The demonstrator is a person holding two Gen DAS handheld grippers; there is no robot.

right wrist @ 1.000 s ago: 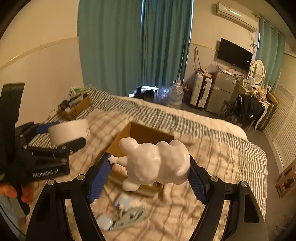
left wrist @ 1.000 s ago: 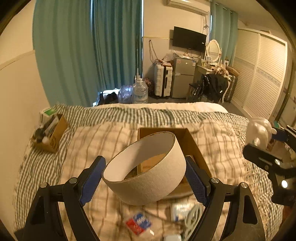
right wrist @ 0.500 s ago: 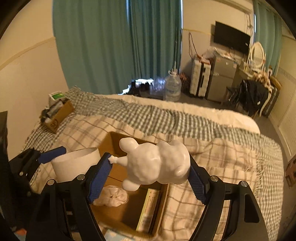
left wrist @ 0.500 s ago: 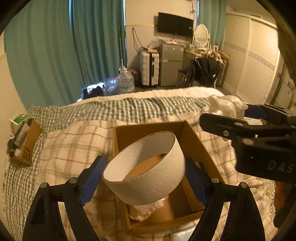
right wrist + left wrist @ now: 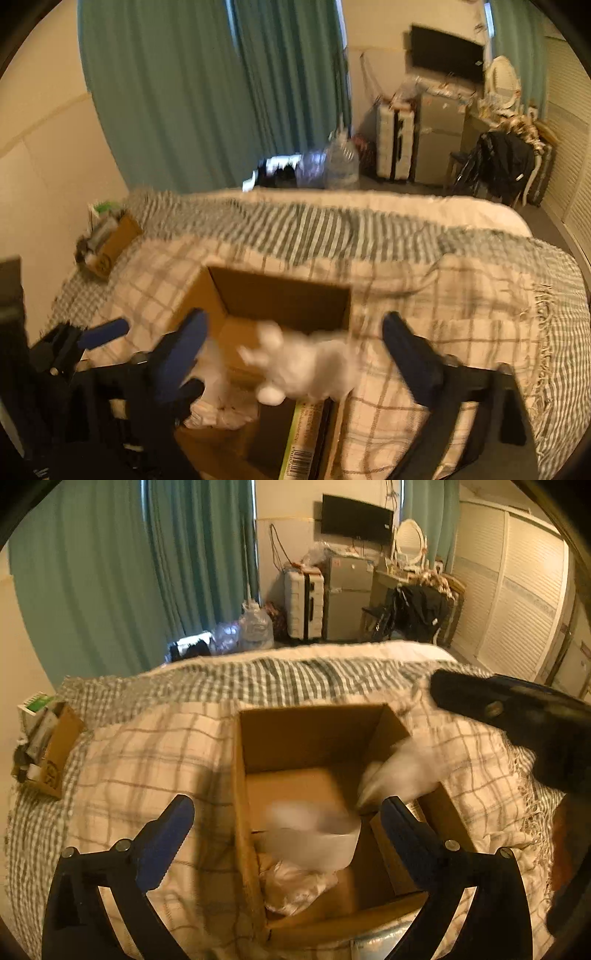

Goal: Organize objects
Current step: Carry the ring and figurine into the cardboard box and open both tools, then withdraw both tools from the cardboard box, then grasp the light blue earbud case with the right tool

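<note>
An open cardboard box [image 5: 295, 734] sits on the plaid blanket, also in the right wrist view [image 5: 280, 295]. My left gripper [image 5: 288, 834] is open above the box. The white cardboard ring [image 5: 314, 838] is blurred, free of the fingers and dropping into the box. My right gripper [image 5: 295, 354] is open too. The white plush figure [image 5: 306, 369] is blurred and falling over the box's right side, also seen in the left wrist view [image 5: 402, 771]. Crumpled white plastic [image 5: 291, 886] and a flat package [image 5: 303, 439] lie inside the box.
A small cardboard box of toiletries [image 5: 44, 746] sits at the bed's left edge by the wall. Teal curtains, water bottles [image 5: 255, 627], a suitcase and a fridge stand beyond the bed. The right gripper's black body [image 5: 517, 716] hangs over the box's right side.
Both grippers have opened. The ring has left the left gripper and the plush figure has left the right one; both are falling into the box. Both cameras moved closer over the box.
</note>
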